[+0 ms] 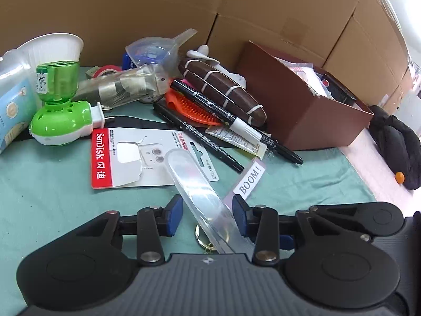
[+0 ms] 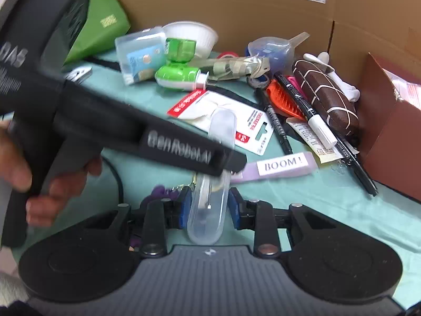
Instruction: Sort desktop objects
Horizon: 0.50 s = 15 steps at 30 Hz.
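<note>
Item 1. Clear plastic case [image 1: 189,179], long with rounded ends, at 6 o'clock on the table [image 1: 52,197], which carries a green cloth. It lies slanted, its far end over the SanDisk card [image 1: 126,158]. What is inside, I cannot tell.

Item 2. My right gripper [image 2: 209,205]: the fingers pinch the near end of the case, blue pads on both its sides.

Item 3. My left gripper [image 1: 208,210]: the fingers stand either side of the same case; whether they press it, I cannot tell.

Item 4. Brown box [image 1: 302,105], 2 o'clock, open at the top. Holds pale packets and dark things, too packed to name.

Item 5. White bowl [image 1: 52,44], 10 o'clock, tilted, behind the green plug-in bottle unit [image 1: 60,121]. Inside not visible.

Item 6. Clear lidded box [image 2: 139,50], just beside the bowl; a blue printed card shows through its wall.

Item 7. Clear scoop [image 1: 158,50], 12 o'clock, lying over something blue.

Item 8. Loose at 1 o'clock: brown striped pouch [image 1: 223,89], two black markers [image 1: 223,113] crossing an orange brush [image 1: 192,108], and a BOOM! label [image 1: 250,179] near my left fingers.

Item 9. Cardboard cartons [image 1: 131,13], closed, along the back.
</note>
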Each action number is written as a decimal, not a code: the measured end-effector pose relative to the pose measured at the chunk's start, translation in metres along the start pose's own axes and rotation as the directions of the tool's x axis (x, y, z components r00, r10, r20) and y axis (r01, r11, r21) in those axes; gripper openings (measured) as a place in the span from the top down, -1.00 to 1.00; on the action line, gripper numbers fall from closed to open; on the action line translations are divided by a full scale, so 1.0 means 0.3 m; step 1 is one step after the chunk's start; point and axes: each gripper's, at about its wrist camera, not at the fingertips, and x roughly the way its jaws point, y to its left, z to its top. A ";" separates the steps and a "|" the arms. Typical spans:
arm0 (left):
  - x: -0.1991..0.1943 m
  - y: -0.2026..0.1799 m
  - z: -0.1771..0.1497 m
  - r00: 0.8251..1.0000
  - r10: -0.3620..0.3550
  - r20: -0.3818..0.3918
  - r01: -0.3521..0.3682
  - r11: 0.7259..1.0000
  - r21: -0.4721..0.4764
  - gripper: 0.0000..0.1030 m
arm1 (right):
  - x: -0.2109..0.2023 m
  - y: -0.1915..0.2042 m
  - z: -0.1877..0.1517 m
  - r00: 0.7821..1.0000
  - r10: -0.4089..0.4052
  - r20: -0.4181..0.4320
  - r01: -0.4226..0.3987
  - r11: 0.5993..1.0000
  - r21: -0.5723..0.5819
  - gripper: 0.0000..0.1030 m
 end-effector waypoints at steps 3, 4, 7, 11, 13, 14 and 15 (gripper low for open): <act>-0.022 -0.017 0.003 1.000 -0.012 0.004 0.012 1.000 -0.008 0.31 | -0.003 0.003 -0.001 1.000 -0.005 0.006 0.005 1.000 0.026 0.40; -0.039 -0.029 0.004 1.000 -0.023 0.014 0.023 1.000 -0.004 0.37 | -0.011 0.005 -0.003 1.000 -0.006 0.013 0.006 1.000 0.029 0.40; -0.092 -0.082 0.026 0.997 -0.060 0.054 0.059 0.998 0.025 0.59 | -0.059 0.000 -0.003 0.999 -0.003 0.050 0.001 0.999 0.042 0.41; -0.125 -0.165 0.078 0.990 -0.099 0.098 0.092 0.993 0.072 0.71 | -0.144 -0.012 0.026 0.992 0.000 0.123 -0.004 0.999 0.038 0.49; -0.131 -0.199 0.105 0.987 -0.108 0.119 0.097 0.991 0.095 0.73 | -0.187 -0.025 0.045 0.986 -0.015 0.167 0.008 0.999 0.042 0.51; -0.131 -0.211 0.119 0.985 -0.117 0.125 0.105 0.990 0.098 0.75 | -0.207 -0.036 0.054 0.982 -0.024 0.188 0.015 0.999 0.047 0.51; -0.131 -0.224 0.132 0.984 -0.125 0.128 0.112 0.988 0.104 0.77 | -0.225 -0.050 0.060 0.978 -0.032 0.205 0.021 0.998 0.056 0.51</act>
